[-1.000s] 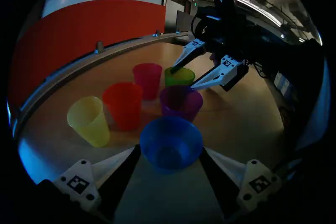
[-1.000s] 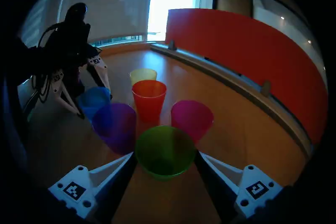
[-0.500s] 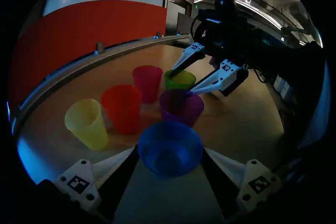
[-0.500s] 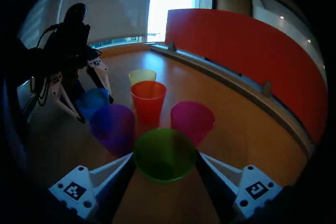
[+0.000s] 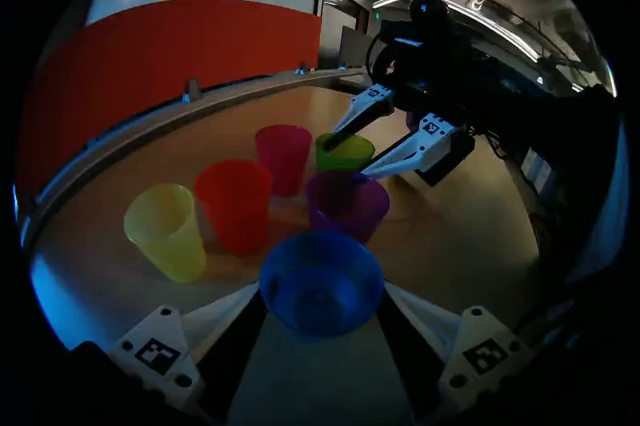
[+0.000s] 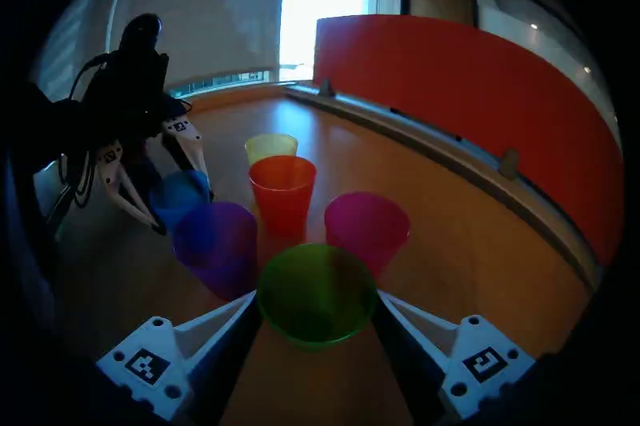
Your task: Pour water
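A blue cup [image 5: 322, 282] stands upright between the fingers of my left gripper [image 5: 322, 302], which press on both its sides. In the right gripper view a green cup [image 6: 316, 294] sits the same way in my right gripper [image 6: 316, 310], touched by both fingers. Each view also shows the other gripper across the cluster: the right gripper [image 5: 346, 157] around the green cup [image 5: 344, 152], and the left gripper [image 6: 184, 210] around the blue cup [image 6: 178, 194]. I cannot tell whether either cup holds water.
Yellow [image 5: 164, 230], red [image 5: 234, 202], magenta [image 5: 282, 156] and purple [image 5: 346, 204] cups stand close together on the wooden table [image 5: 448, 218] between the two held cups. A red partition [image 5: 160, 50] runs along the table's edge. A person's dark sleeve [image 5: 512, 106] is behind the right gripper.
Both grippers' fingers have closed in a little on their cups. The blue cup has shifted slightly in the left gripper view; the other cups stay put.
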Demonstrator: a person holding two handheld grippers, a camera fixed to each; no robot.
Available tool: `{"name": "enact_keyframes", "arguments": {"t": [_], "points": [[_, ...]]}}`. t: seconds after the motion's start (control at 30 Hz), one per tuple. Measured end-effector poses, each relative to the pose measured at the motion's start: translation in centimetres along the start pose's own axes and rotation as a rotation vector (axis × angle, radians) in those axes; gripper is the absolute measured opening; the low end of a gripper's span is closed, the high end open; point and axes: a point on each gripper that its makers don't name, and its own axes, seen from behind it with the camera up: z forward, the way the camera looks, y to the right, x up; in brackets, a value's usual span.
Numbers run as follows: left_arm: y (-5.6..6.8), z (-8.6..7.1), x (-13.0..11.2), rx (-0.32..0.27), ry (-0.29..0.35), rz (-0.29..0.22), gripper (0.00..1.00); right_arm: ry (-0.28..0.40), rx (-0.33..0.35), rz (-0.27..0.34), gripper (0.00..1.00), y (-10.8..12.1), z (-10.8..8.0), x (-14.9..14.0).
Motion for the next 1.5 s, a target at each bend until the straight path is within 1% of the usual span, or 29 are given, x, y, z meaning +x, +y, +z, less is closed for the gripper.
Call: {"name": "enact_keyframes", "arguments": {"t": [0.1, 0.2, 0.4, 0.6, 0.7, 0.9, 1.0, 1.23, 1.5], "points": [[0.1, -0.3, 0.2, -0.001, 0.003, -0.015, 0.86, 0.009, -0.005, 0.004, 0.92, 0.1, -0.4, 0.4], [0.3, -0.7, 0.6, 0.000, 0.012, -0.018, 0.86, 0.015, -0.013, 0.003, 0.92, 0.2, -1.0, 0.9], [0.9, -2.1, 2.2, 0.015, 0.035, 0.000, 0.86, 0.037, -0.025, -0.005, 0.92, -0.4, -2.5, 2.4], [1.5, -3.8, 3.7, 0.049, 0.057, 0.019, 0.86, 0.064, -0.036, -0.016, 0.92, -1.3, -4.4, 4.1], [1.7, -4.7, 4.2, 0.068, 0.056, 0.026, 0.86, 0.078, -0.044, -0.021, 0.92, -1.8, -5.2, 4.9], [1.4, -6.5, 5.4, 0.122, 0.070, 0.024, 0.86, 0.109, -0.054, -0.034, 0.92, -2.9, -7.1, 6.6], [1.6, -7.5, 6.3, 0.138, 0.087, 0.020, 0.86, 0.123, -0.057, -0.038, 0.92, -3.5, -8.0, 7.5], [2.4, -9.9, 8.7, 0.165, 0.139, 0.027, 0.86, 0.166, -0.048, -0.027, 0.92, -5.1, -10.1, 10.3], [3.4, -12.5, 10.4, 0.193, 0.176, 0.036, 0.86, 0.206, -0.048, -0.024, 0.92, -6.8, -11.9, 12.7]]}}
